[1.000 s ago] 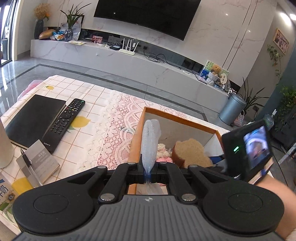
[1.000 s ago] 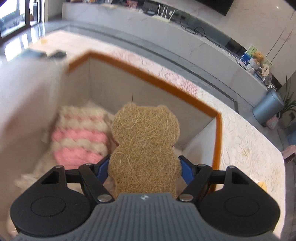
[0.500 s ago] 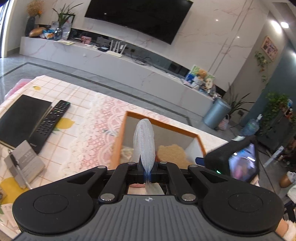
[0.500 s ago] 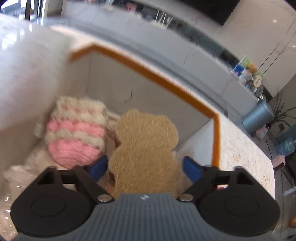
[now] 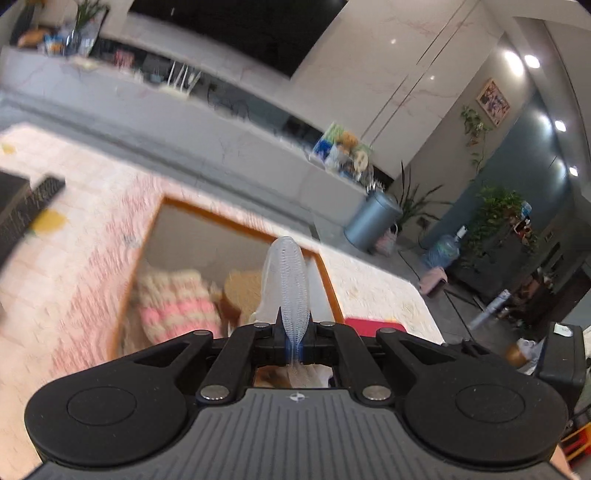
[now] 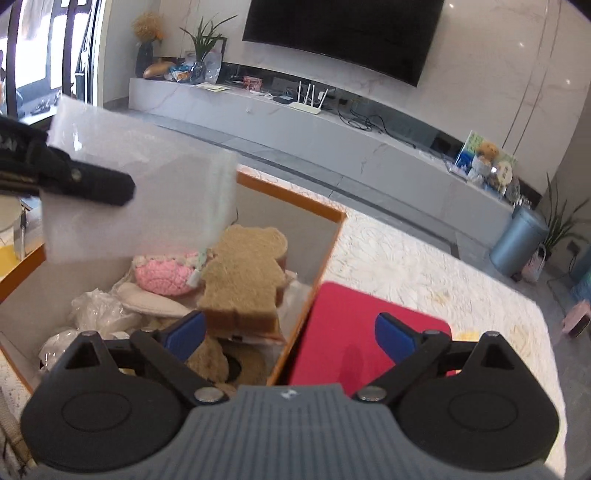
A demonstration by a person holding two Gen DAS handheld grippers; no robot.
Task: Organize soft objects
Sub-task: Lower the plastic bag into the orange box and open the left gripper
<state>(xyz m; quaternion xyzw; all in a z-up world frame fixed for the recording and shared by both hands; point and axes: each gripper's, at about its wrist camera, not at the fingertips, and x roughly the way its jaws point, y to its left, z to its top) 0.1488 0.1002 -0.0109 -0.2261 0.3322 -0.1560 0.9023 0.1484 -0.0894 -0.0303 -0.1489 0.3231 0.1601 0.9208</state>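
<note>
orange-rimmed box (image 6: 328,254) on a lace-patterned tablecloth (image 6: 424,269), open at the top, white inside; holds a bear-shaped fibre sponge (image 6: 243,273) lying tilted on top of the pile, a pink-and-cream knitted piece (image 6: 162,275) just beside it on the left, crumpled white soft items (image 6: 99,310) toward the near left corner, and another brown fibre piece (image 6: 210,360) low at the near wall. left gripper (image 5: 294,345) — jaws pressed together on a white foam sheet (image 5: 291,291), seen edge-on in the left wrist view as a thin ribbed strip standing up between the fingers, above the box's right part; in the right wrist view the same sheet shows broadside as a pale rectangle over the box's left side, with a black finger (image 6: 92,181) of the left gripper across it. right gripper (image 6: 290,338) — jaws spread wide and empty, blue pads (image 6: 391,338) well apart; the left pad sits over the box's near edge just below the bear sponge without touching it, the right pad over a red flat pad (image 6: 369,317) that lies on the cloth just beside the box's right wall. background: long marble console (image 6: 332,125) with a white router (image 6: 306,103), dark wall television (image 6: 343,33), grey bin (image 6: 521,240) near potted plants. left wrist view is motion-blurred; a dark remote (image 5: 33,210) shows at its left edge.
</note>
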